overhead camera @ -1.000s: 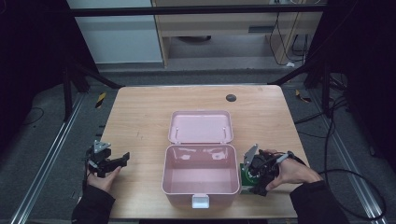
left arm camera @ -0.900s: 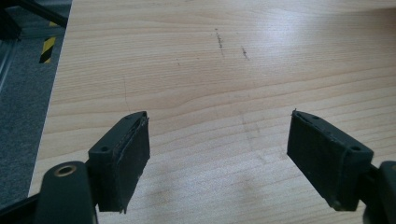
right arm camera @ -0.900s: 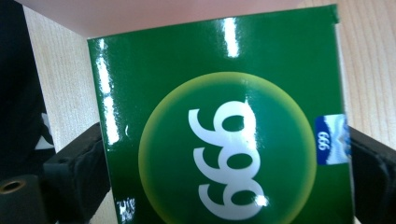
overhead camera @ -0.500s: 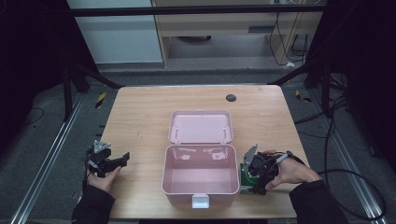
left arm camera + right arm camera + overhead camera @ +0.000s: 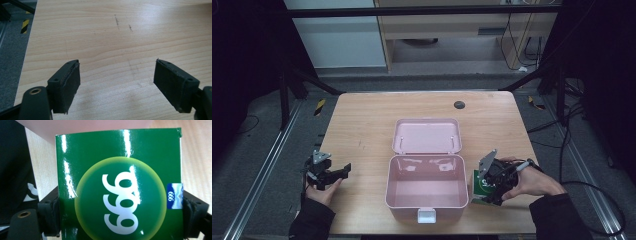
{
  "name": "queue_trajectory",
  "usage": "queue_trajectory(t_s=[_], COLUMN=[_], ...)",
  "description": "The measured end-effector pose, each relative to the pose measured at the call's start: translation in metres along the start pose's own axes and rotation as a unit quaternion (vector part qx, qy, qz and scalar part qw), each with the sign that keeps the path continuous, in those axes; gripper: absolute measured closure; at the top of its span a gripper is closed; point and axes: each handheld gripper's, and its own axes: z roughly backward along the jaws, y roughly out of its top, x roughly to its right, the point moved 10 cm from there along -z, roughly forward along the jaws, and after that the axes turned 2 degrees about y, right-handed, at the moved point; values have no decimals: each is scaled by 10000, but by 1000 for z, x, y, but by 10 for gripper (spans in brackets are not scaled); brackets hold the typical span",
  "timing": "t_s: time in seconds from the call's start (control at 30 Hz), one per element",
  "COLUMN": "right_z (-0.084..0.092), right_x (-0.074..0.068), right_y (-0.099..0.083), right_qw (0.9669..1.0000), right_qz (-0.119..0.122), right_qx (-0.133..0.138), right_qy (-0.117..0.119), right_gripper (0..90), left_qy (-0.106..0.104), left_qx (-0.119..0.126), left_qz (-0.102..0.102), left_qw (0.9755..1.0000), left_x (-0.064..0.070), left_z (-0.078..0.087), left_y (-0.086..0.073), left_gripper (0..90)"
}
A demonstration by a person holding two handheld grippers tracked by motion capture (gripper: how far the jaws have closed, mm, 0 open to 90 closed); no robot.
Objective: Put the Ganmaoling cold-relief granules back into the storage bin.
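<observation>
Centrally on the wooden counter point(image 5: 362, 125), toward its near edge, a pink box point(image 5: 426, 187) is sitting open, with its lid point(image 5: 427, 136) lying flat behind it toward the far edge and a white latch showing on its front wall. Inside, the box is looking bare.

Just beside the box's right wall, near the counter's near right corner, the right gripper point(image 5: 484, 190) is being held in a person's hand. Its fingers point(image 5: 51, 213) have just been closing, and they are now pinching a glossy green carton point(image 5: 120, 185) by its two opposite sides. In the right gripper view the carton is bearing a pale yellow-green circle with large white figures reading 666 or 999, depending on which way up it is taken, and a small blue label at one edge. The pink wall of the box is showing right behind the carton's top edge. In the high view the carton point(image 5: 478, 187) is standing on edge, close against the box; whether it is touching the box is hard to tell.

Near the counter's near left corner, the left gripper point(image 5: 343, 170) is resting in the other hand, well apart from the box. Its fingers point(image 5: 66, 85) are spread wide over bare wood, with nothing between them.
</observation>
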Motion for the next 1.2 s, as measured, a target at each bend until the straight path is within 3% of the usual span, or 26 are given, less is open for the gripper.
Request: queue_trajectory(t_s=[0.5, 0.83, 1.2], right_z=[47, 72, 100], right_x=[4, 1, -3], right_y=[7, 22, 41], right_qw=[9996, 9994, 9992], right_qz=[-27, 83, 15], right_qx=[205, 228, 270], right_qy=[-204, -228, -282], right_gripper=[155, 157, 159], left_qy=[-6, -3, 2], left_qx=[-11, -39, -62], left_qz=[-8, -19, 2], left_qw=[10000, 10000, 10000], left_x=[1, 1, 2], left_z=[0, -1, -1], left_y=[0, -1, -2], left_gripper=[206, 206, 207])
